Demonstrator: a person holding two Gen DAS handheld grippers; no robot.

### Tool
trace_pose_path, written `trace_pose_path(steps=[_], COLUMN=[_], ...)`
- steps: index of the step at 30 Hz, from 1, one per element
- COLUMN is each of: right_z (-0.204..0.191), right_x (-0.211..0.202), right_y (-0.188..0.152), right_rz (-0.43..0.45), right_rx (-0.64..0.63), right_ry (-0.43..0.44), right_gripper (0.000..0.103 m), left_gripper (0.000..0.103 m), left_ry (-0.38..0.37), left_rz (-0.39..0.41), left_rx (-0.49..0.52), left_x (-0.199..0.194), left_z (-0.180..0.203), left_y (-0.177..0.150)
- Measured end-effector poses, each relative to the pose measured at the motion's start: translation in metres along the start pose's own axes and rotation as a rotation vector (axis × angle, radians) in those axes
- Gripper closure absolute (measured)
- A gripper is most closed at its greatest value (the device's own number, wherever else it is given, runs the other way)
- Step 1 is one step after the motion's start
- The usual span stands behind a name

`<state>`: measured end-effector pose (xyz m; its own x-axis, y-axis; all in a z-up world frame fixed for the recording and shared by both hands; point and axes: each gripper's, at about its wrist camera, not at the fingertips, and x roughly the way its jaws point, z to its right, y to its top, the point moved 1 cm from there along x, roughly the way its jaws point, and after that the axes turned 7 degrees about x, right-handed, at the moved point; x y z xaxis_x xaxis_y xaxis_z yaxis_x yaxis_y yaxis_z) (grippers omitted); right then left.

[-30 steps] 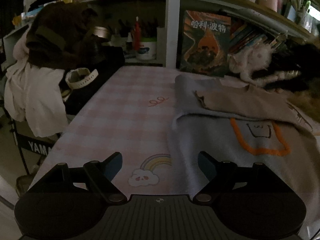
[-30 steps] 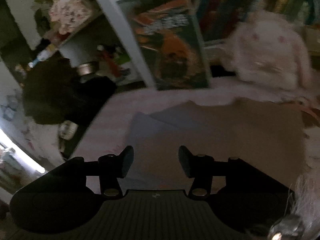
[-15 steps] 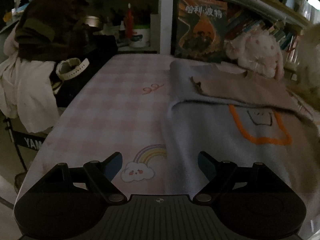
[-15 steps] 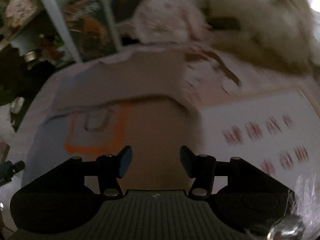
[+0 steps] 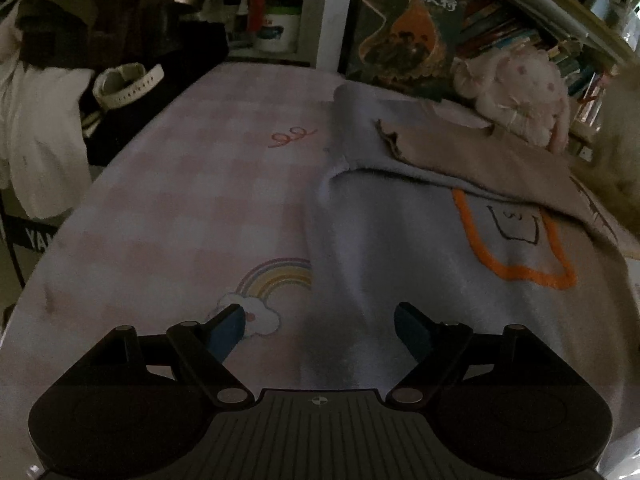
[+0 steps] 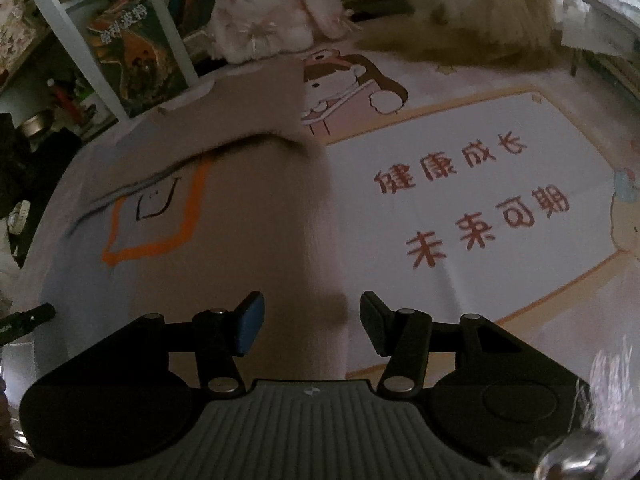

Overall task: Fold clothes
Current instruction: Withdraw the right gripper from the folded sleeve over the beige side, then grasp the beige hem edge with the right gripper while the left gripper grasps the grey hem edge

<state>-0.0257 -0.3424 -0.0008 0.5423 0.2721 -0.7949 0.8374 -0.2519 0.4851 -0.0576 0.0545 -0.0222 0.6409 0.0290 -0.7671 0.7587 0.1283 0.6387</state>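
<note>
sweater (image 5: 400,232), grey-blue on one half and tan on the other, is spread flat on the pink checked table cover (image 5: 192,200), with its far part folded back over the body so that a tan flap is laid across the upper edge of the orange outline (image 5: 516,268) stitched on the front. nearest in the left wrist view, the left gripper (image 5: 318,326) is held low over the near left edge of the sweater, its blue-padded fingers (image 5: 228,330) spread wide and nothing pinched between them; one fingertip is seen over the rainbow-and-cloud print (image 5: 264,300) on the cover, the other over grey-blue fabric. in the right wrist view, the right gripper (image 6: 310,326) is held over the tan right edge of the sweater (image 6: 240,240), fingers (image 6: 250,328) likewise parted and closed on nothing; whether the cloth is touched cannot be told. just beside that edge, a white panel with red characters (image 6: 468,208) is printed on the cover. farther back, a pink plush rabbit (image 6: 264,12) is set at the far end of the table, touching or just behind the folded flap, and an illustrated book (image 5: 404,28) is stood upright next to a white shelf post (image 5: 332,12). off the table's left side, a white watch (image 5: 128,84) is rested on dark clothing.
</note>
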Motion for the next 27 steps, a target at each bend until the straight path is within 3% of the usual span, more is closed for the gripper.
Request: trace_pose_path(steps=[5,8,10,13,18,24,27], right_z=[0.000,-0.003,-0.005,-0.009,-0.020,-0.014,-0.007], right_x=[0.001,0.001,0.002,0.001,-0.017,-0.012,-0.007], right_y=[-0.004,-0.004,-0.005,-0.006,-0.003,0.000,-0.001], right_rz=[-0.018,-0.024,-0.029,-0.026,0.057,0.027,0.002], right_rx=[-0.002,-0.020,-0.037,-0.053,-0.097,-0.035,0.010], right_ry=[0.009,0.009,0.009,0.020,0.102,0.102,0.100], right_gripper=[0.059,0.066,0.075,0.086,0.088,0.088,0.088], left_gripper=[0.026,0.046,0.074,0.095,0.096,0.095,0.088], left_ry=[-0.002,-0.004,0.001,0.027,0.042,-0.016,-0.061], left_rz=[0.004,0.009,0.009,0.045,0.182,0.125,0.088], left_rx=[0.005,0.017,0.044,0.090,0.190,0.131,0.092], left_x=[0.000,0.000,0.000,-0.005,-0.029,-0.022,-0.018], left_z=[0.002,0.005,0.009,0.018,0.034,0.020,0.013], left_y=[0.000,0.001,0.002,0.004,0.010,0.010,0.006])
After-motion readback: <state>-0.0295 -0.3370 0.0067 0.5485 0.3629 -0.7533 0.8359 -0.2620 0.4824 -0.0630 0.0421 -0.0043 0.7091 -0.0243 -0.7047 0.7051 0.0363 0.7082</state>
